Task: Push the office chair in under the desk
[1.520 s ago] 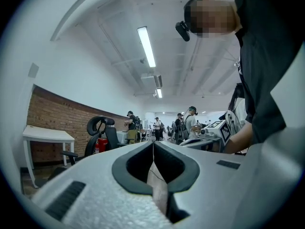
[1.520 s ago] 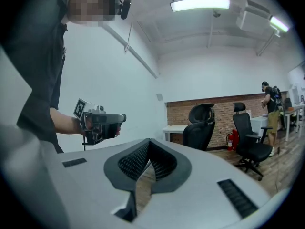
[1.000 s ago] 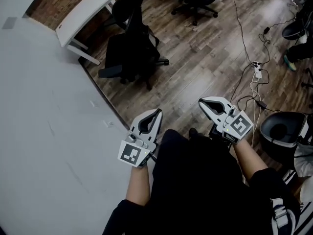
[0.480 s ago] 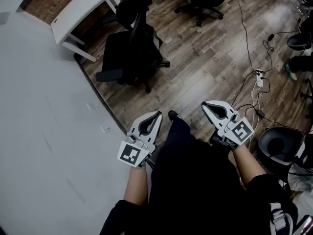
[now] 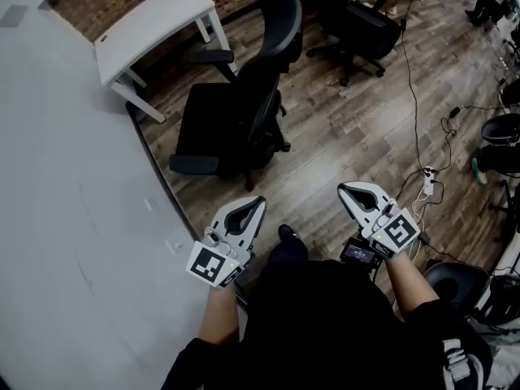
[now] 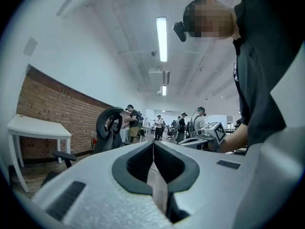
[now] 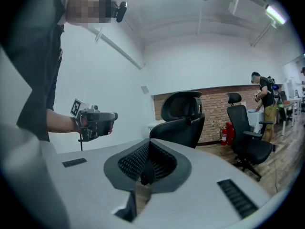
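Note:
A black office chair [image 5: 244, 112] stands on the wood floor, its seat turned toward the small white desk [image 5: 150, 23] by the brick wall. The chair's backrest [image 7: 183, 116] shows ahead in the right gripper view, and its headrest [image 6: 108, 125] in the left gripper view. My left gripper [image 5: 258, 203] is shut and empty, well short of the chair. My right gripper [image 5: 344, 189] is shut too, holding nothing, out to the chair's right over bare floor.
A white wall [image 5: 65, 242] runs along the left. Another black chair [image 5: 361, 27] stands at the back. Cables and a power strip [image 5: 426, 181] lie on the floor to the right, with a round black bin [image 5: 451, 283] near my right arm. Several people [image 6: 159, 125] stand far off.
The view has lifted and moved forward: chair and desk now sit lower and nearer in the head view. Both grippers have stayed shut in front of my body.

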Demonstrator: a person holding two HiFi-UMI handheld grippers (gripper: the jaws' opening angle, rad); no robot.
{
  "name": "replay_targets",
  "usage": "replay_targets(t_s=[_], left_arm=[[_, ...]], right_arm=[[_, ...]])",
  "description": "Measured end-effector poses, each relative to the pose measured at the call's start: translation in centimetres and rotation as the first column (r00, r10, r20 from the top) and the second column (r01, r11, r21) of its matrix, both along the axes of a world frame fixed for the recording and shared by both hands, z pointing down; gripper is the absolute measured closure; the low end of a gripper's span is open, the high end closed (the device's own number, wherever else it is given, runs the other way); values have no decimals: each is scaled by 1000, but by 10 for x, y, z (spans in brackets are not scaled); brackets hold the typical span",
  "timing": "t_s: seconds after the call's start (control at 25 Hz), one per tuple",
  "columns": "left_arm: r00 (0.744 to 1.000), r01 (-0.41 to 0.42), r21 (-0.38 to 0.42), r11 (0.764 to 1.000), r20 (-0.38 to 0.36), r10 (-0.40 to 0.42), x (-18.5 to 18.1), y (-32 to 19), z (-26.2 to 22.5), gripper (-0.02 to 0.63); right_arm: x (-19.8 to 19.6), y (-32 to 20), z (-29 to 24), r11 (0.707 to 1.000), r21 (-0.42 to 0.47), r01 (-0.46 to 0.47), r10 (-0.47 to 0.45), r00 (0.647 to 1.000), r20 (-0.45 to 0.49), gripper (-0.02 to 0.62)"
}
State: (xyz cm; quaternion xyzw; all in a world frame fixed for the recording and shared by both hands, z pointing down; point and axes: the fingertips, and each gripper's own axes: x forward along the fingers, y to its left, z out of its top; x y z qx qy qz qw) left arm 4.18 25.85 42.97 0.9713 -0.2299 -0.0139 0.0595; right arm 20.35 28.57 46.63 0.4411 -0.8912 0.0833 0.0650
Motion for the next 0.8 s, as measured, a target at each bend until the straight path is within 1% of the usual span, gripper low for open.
replay_targets(t_s=[0.12, 0.2, 0.28, 0.4, 0.52, 0.64, 0.72, 0.8], left_arm=[[999, 2, 26, 1000, 36, -3, -6, -20, -6, 589], [999, 8, 35, 999, 53, -10, -8, -34, -6, 589], [998, 12, 37, 999, 63, -14, -6, -52, -5, 589], [996, 11, 46, 999, 85, -15, 0, -70, -5, 589], [990, 26, 43, 999, 138, -32, 9, -86, -8, 589], [974, 48, 39, 998, 219, -55, 23, -100, -6, 589], [956, 68, 67, 995, 283, -84, 32, -114, 0, 589], [934, 104, 96, 990, 332, -131, 34, -128, 5, 589]], right_arm=[[3, -28, -5, 1000, -4, -5, 5, 1000, -21, 589], [5, -47, -10, 1000, 15, -4, 5, 1000, -26, 589], [8, -65, -14, 1000, 31, -2, 3, 999, -34, 589], [11, -81, -12, 1000, 28, -4, 6, 999, -49, 589], [18, -101, -13, 999, 34, 7, -6, 999, -48, 589], [36, -122, -11, 999, 33, 16, -15, 999, -50, 589], [50, -145, -10, 998, 46, 33, -31, 999, -38, 589], [57, -175, -7, 995, 61, 79, -78, 997, -16, 589]])
